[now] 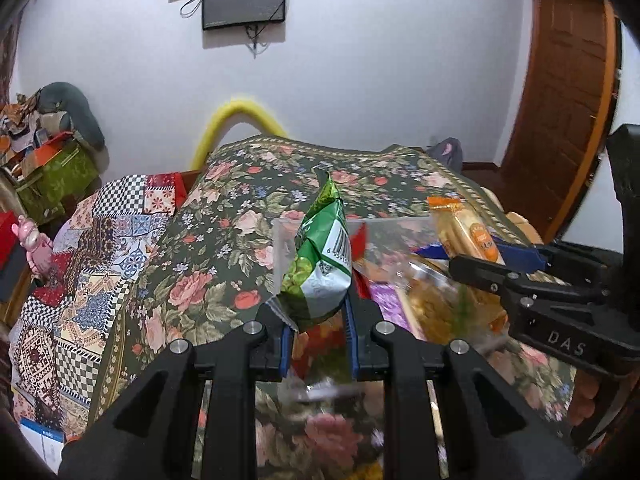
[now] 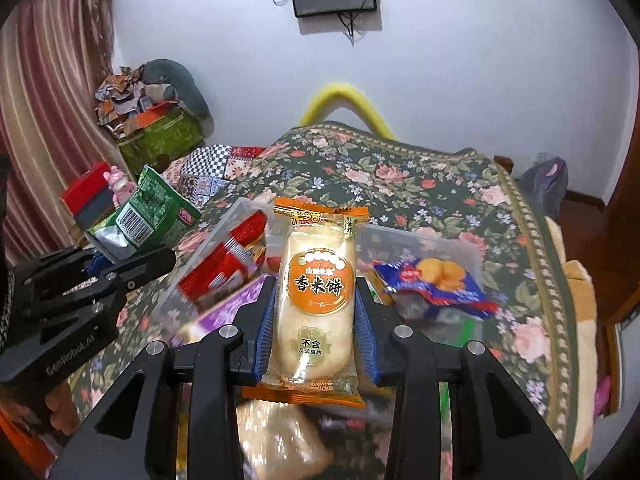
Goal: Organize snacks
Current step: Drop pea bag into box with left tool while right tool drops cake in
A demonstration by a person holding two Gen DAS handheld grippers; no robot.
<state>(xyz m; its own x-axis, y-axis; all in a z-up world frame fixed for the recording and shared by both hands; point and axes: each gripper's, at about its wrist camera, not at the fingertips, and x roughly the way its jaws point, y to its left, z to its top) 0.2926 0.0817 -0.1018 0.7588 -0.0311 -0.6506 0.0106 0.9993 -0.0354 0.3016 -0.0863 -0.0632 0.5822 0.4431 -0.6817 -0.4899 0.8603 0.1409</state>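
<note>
My left gripper [image 1: 316, 320] is shut on a green snack bag [image 1: 320, 264] and holds it above a clear plastic box [image 1: 282, 240] of snacks on the floral bedspread. The bag also shows in the right wrist view [image 2: 148, 216], in the left gripper [image 2: 116, 258]. My right gripper [image 2: 316, 320] is shut on an orange rice cracker packet [image 2: 318, 296] over the same box [image 2: 460, 244]. The packet also shows in the left wrist view [image 1: 468, 232], in the right gripper [image 1: 480, 258]. In the box lie a red packet [image 2: 224, 268], a blue packet [image 2: 436, 280] and a purple one [image 2: 228, 312].
The floral bedspread [image 1: 224, 232] covers the bed, with a patchwork cloth [image 1: 100, 264] at its left. A green box with clutter [image 2: 160, 132] and a pink toy [image 2: 118, 184] stand at the left by the curtain. A wooden door [image 1: 560, 112] is at the right.
</note>
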